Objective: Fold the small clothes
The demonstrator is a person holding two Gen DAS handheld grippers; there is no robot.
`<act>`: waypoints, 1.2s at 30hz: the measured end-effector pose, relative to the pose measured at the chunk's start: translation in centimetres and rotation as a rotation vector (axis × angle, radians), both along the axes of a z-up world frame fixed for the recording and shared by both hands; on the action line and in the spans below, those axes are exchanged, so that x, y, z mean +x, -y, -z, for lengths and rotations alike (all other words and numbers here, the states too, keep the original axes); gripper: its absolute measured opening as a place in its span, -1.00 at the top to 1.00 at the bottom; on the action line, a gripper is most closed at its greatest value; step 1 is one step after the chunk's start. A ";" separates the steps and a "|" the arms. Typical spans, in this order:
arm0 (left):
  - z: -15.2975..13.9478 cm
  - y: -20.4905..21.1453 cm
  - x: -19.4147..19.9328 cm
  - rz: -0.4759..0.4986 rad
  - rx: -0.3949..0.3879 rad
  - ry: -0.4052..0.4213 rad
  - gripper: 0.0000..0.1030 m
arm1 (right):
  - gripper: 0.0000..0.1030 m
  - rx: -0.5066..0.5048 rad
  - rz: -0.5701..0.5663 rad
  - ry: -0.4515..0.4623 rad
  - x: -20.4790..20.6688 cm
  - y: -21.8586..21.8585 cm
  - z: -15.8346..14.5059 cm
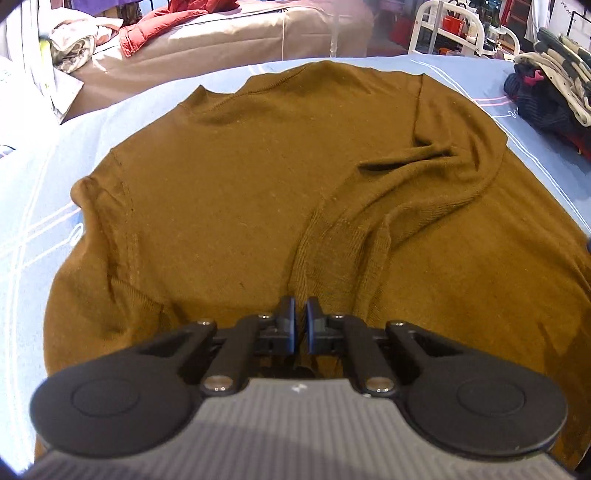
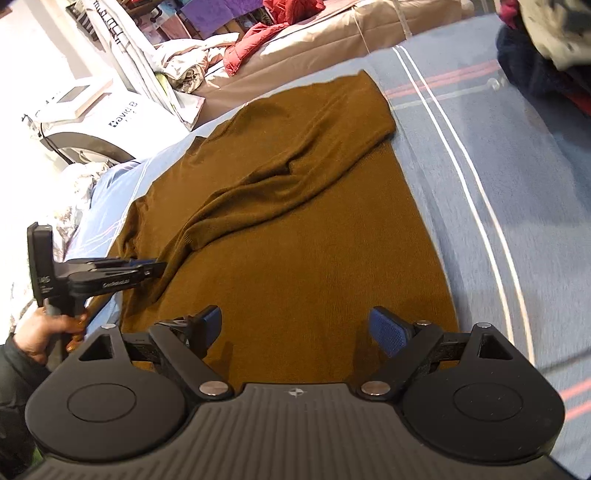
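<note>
A brown long-sleeved sweater [image 1: 240, 177] lies flat on a blue cloth-covered table [image 1: 29, 206], with one sleeve [image 1: 373, 221] folded across its body. My left gripper [image 1: 301, 314] is shut, its pads low over the sweater near the sleeve cuff; whether cloth is pinched is hidden. In the right wrist view the sweater [image 2: 314, 266] fills the middle, and the left gripper [image 2: 159, 266] sits at the sweater's left edge by the cuff. My right gripper [image 2: 295, 325] is open and empty above the sweater's near hem.
A pile of dark and light clothes [image 1: 550, 85] sits at the table's far right and shows in the right wrist view [image 2: 546, 48]. Beyond the table are a bed with a red jacket [image 1: 155, 26] and a white rack [image 1: 454, 26].
</note>
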State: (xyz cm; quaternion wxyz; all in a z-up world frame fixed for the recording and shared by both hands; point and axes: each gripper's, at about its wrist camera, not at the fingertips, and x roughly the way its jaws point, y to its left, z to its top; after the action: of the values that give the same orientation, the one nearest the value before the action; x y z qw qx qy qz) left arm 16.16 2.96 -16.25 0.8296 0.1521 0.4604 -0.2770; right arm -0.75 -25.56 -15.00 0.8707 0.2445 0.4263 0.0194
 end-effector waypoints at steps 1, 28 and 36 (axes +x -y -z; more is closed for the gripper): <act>-0.2 -0.1 -0.1 0.001 0.005 0.006 0.89 | -1.00 -0.024 -0.005 0.008 0.6 -0.1 -0.2; -2.2 -5.5 2.8 -0.206 -0.039 0.003 0.88 | -0.26 -0.628 -0.193 0.065 15.2 2.1 2.5; -1.1 -5.6 2.9 -0.214 -0.036 -0.047 0.88 | 0.83 -0.508 -0.009 0.039 15.2 5.5 2.3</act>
State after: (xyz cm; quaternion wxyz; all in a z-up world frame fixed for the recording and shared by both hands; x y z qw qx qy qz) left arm 19.04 8.53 -15.19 0.8461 0.0806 0.4882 -0.1983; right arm 14.43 -31.11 -17.32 0.9123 0.0156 0.4015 -0.0795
